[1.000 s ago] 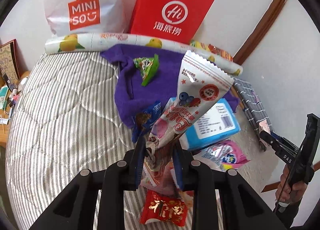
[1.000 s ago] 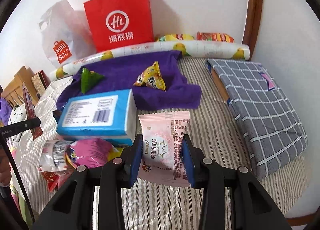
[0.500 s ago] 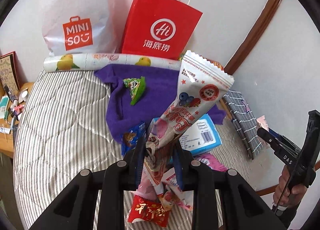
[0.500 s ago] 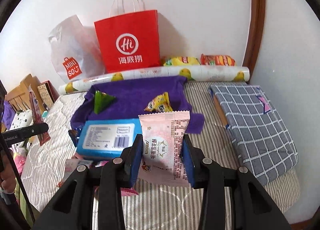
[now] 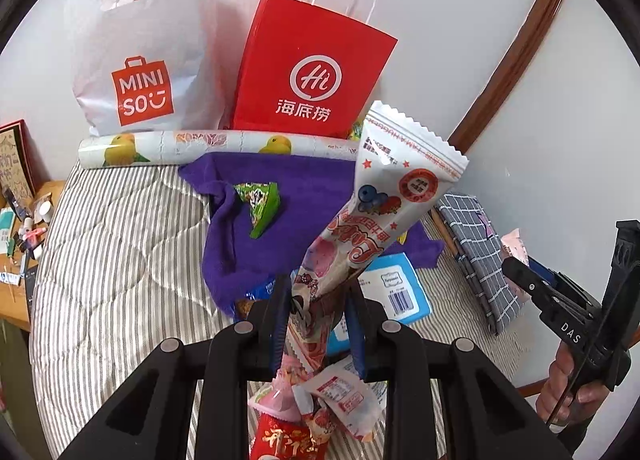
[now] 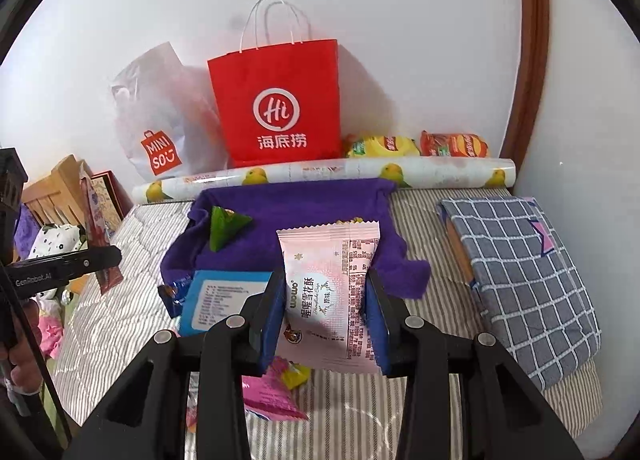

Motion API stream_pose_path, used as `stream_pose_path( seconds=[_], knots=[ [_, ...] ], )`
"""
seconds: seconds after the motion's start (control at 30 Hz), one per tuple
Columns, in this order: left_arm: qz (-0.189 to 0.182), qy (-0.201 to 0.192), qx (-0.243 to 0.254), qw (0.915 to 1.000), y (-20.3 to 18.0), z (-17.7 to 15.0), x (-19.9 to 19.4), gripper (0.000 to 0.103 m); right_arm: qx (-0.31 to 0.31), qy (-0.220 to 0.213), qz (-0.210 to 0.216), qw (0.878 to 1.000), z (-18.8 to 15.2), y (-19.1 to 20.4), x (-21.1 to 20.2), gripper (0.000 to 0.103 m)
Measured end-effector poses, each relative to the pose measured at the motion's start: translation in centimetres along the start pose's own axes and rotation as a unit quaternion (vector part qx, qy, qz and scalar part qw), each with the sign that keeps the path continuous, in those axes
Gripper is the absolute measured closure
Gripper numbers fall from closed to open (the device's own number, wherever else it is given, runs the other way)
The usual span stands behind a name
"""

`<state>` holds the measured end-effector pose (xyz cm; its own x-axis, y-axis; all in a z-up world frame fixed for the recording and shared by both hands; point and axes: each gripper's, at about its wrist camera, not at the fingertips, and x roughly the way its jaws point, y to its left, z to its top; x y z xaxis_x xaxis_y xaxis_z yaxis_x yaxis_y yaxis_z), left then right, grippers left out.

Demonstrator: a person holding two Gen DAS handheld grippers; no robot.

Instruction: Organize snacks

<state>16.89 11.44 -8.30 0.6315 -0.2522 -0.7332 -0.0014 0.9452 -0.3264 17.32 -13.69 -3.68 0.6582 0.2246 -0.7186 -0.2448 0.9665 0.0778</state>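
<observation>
My left gripper (image 5: 318, 320) is shut on a long white snack packet (image 5: 384, 204) with fruit pictures and holds it up above the bed. My right gripper (image 6: 326, 316) is shut on a pink snack packet (image 6: 332, 292), also held above the bed. A red paper bag (image 5: 312, 72) (image 6: 276, 100) and a white Miniso plastic bag (image 5: 140, 56) (image 6: 160, 120) stand against the wall. A green triangular snack (image 5: 260, 208) (image 6: 224, 224) lies on a purple cloth (image 5: 248, 244) (image 6: 296, 204). More packets (image 5: 332, 396) lie below the left gripper.
A blue tissue pack (image 5: 396, 292) (image 6: 216, 296) lies on the striped bed (image 5: 112, 260). A rolled fruit-print sheet (image 6: 328, 176) runs along the wall, with two chip bags (image 6: 416, 144) behind it. A checked grey cushion (image 6: 520, 272) lies at the right. A cluttered side table (image 5: 20, 220) stands left.
Both grippers have risen and drawn back from the bed with their packets. The bags at the wall now show in full and the bed items look smaller and lower.
</observation>
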Motion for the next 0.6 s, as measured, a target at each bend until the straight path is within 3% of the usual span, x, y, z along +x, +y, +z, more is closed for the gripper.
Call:
stream_pose_path(
  seconds=[0.6],
  knots=[
    [0.001,0.007,-0.006,1.0000,1.3,4.7,3.3,0.078,-0.012,-0.012,0.021,1.000,3.9,2.3,3.6,0.065]
  ],
)
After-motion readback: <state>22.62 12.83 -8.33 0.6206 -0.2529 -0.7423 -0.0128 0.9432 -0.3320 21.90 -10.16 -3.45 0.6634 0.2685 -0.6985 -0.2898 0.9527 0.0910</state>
